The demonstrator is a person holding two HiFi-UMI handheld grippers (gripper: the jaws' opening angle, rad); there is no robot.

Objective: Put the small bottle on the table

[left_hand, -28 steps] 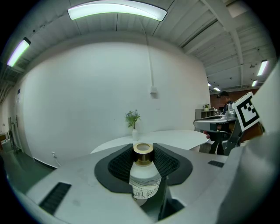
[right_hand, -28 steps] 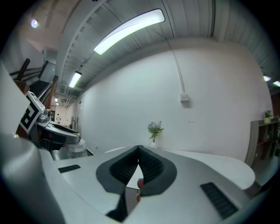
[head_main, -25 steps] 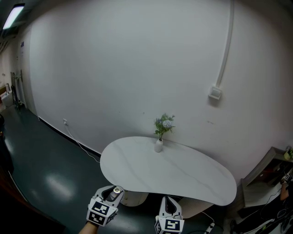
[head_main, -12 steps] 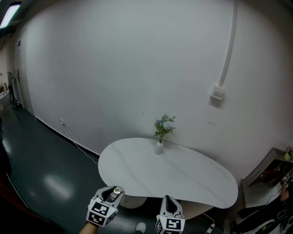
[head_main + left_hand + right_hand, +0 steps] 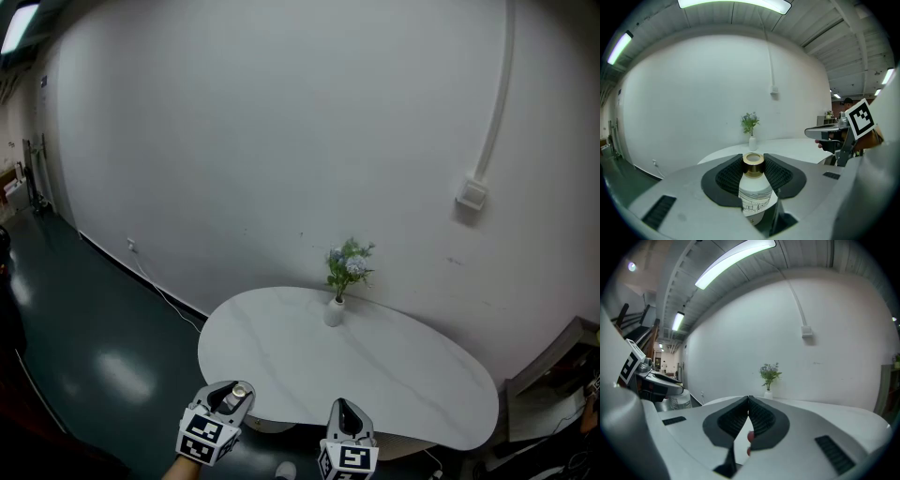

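One by one, checked the grippers and found jaws of the left gripper (image 5: 753, 169) clenched on the upright small bottle (image 5: 754, 192) near the table (image 5: 375, 370) edge, jaws of the right gripper (image 5: 749, 404) pressed together, empty; judged the bottle light, rigid, smooth, likely breakable, best held by its body.

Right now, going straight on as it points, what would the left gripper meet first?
Probably the flower vase on the white table; the left gripper, holding the small bottle, seems aimed just over its top, but height is unclear.
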